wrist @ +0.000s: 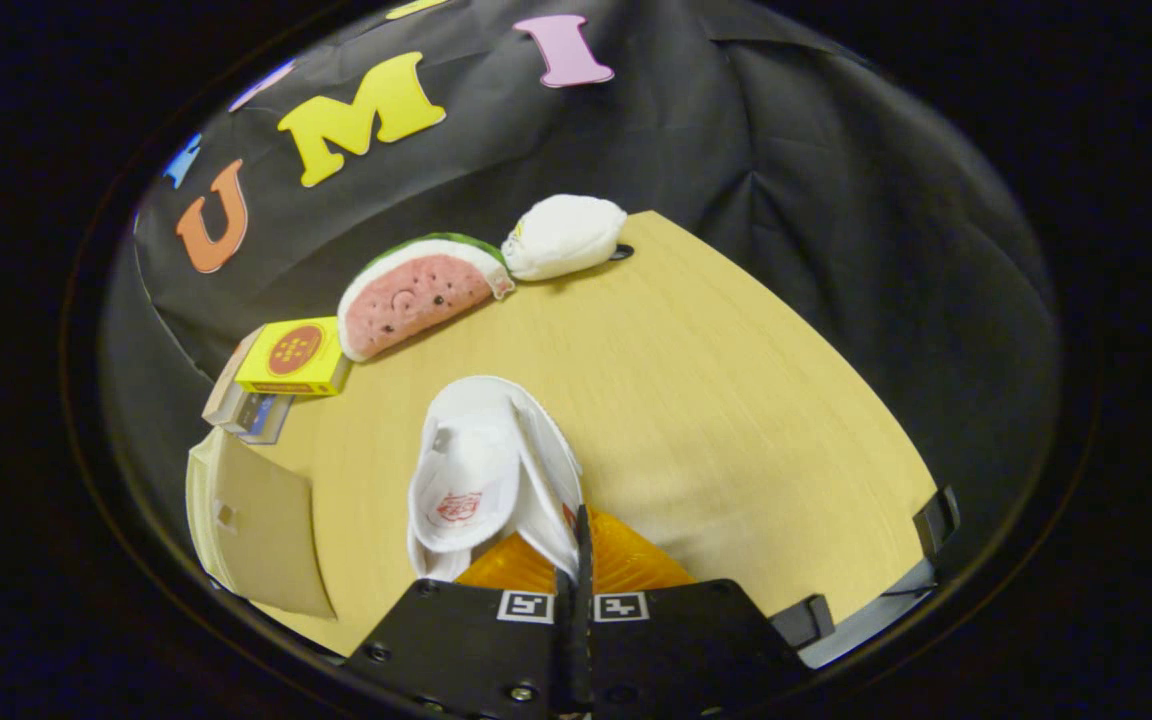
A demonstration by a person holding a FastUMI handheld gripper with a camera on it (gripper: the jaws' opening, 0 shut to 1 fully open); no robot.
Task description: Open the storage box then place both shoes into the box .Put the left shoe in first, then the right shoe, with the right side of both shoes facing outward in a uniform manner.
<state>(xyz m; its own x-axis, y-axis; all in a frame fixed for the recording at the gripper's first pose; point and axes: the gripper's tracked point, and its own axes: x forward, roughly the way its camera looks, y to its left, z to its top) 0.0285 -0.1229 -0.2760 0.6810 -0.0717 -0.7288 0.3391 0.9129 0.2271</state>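
A white shoe with a red mark on its tongue hangs over the wooden table, toe pointing away from me. My gripper is shut on it, with the thin side wall of the shoe's opening pinched between both fingers. The cream storage box stands to the left of the shoe at the table's near left. A tan panel with a small square cut-out faces me. I cannot tell whether the box is open.
At the table's far side lie a watermelon-slice plush and a white plush. A yellow carton rests on smaller boxes just beyond the storage box. Black clamps sit on the table's right edge.
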